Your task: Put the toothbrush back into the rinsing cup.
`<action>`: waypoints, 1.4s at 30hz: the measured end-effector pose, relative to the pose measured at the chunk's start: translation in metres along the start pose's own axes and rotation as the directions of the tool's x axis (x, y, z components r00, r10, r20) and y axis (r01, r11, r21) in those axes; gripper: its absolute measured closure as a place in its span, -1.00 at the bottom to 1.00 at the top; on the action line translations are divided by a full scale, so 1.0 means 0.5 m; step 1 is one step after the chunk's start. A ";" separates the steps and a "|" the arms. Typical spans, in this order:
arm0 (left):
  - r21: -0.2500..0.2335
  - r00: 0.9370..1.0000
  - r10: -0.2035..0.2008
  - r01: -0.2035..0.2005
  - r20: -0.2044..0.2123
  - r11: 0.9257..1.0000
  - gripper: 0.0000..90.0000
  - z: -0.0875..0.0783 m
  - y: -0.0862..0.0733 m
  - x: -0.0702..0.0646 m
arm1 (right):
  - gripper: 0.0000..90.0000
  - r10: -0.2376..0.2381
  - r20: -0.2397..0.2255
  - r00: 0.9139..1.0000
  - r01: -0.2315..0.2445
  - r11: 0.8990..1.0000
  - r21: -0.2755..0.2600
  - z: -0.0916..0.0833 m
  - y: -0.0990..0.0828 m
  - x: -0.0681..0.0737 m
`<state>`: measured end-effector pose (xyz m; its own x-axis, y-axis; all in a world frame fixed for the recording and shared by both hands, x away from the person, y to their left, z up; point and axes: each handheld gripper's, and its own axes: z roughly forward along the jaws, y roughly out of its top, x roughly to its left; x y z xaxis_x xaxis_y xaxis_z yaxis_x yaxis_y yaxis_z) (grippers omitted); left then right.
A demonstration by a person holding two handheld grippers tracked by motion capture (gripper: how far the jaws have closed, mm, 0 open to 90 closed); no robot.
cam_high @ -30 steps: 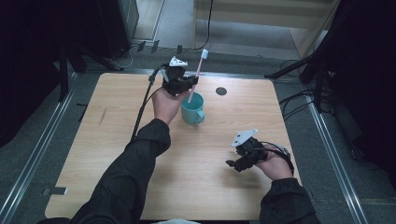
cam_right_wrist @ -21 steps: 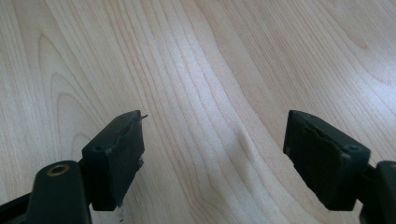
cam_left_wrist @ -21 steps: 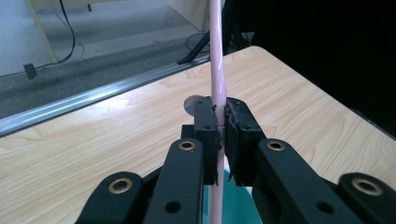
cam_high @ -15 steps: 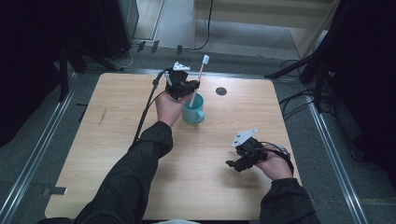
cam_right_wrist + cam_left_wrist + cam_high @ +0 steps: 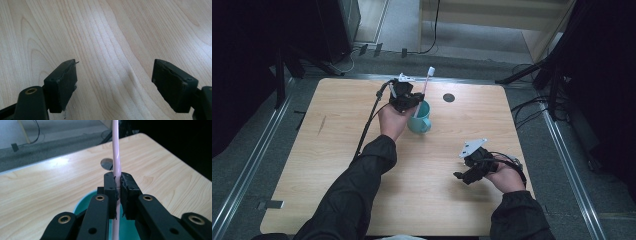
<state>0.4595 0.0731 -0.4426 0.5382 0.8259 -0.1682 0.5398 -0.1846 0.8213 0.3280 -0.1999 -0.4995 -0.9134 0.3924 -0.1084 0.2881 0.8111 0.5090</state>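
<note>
Nearest the person, well short of the teal cup [image 5: 419, 120], the right gripper [image 5: 473, 167] hovers over the table [image 5: 337, 150], jaws spread, empty. The left gripper [image 5: 118, 186] pinches a pink toothbrush [image 5: 116, 152] standing in the cup; a tilted pull might tip it. No readable writing

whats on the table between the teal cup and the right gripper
Nothing: in the high view, bare wooden table runs from the teal cup to the open right gripper.

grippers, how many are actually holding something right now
1: the left gripper is shut on the pink toothbrush above the teal cup; the right gripper is open over bare table.
</note>
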 end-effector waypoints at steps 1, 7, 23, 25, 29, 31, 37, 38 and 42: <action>0.003 1.000 -0.002 0.002 -0.002 1.000 0.86 0.001 -0.003 0.000 | -0.55 0.000 0.000 1.000 0.000 1.000 0.000 0.000 0.000 0.000; 0.023 1.000 0.000 0.000 -0.008 1.000 0.86 0.005 -0.022 0.003 | -0.55 -0.003 0.002 1.000 0.003 1.000 0.000 0.001 0.001 0.000; 0.083 1.000 -0.013 0.015 -0.019 0.996 0.85 0.023 -0.041 0.008 | -0.55 -0.002 -0.002 1.000 0.002 1.000 0.002 0.000 0.001 0.002; 0.093 1.000 -0.011 0.012 -0.016 0.996 0.85 0.023 -0.042 0.010 | -0.55 -0.001 -0.002 1.000 0.001 1.000 -0.002 -0.001 0.001 0.001; 0.111 1.000 -0.013 0.014 -0.017 0.994 0.85 0.029 -0.047 0.011 | -0.55 0.001 0.001 1.000 -0.001 1.000 -0.004 -0.001 0.000 0.000; 0.124 1.000 -0.013 0.015 -0.015 0.992 0.85 0.031 -0.049 0.012 | -0.55 -0.002 0.000 1.000 0.002 1.000 -0.004 -0.001 0.000 0.001; 0.140 1.000 -0.021 0.023 -0.016 0.990 0.84 0.035 -0.051 0.015 | -0.55 -0.001 0.000 1.000 0.001 1.000 -0.004 -0.001 0.000 0.001; 0.140 1.000 -0.021 0.023 -0.016 0.990 0.84 0.035 -0.051 0.015 | -0.55 -0.001 0.000 1.000 0.001 1.000 -0.004 -0.001 0.000 0.001; 0.151 0.999 -0.033 0.035 -0.013 0.988 0.81 0.034 -0.049 0.016 | -0.55 -0.001 0.000 1.000 0.001 1.000 -0.003 -0.001 0.000 0.001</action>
<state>0.4616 0.0750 -0.4735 0.5118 0.8382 -0.1883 0.6497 -0.2342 0.7233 0.3276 -0.1997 -0.4991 -0.9137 0.3915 -0.1093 0.2859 0.8102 0.5117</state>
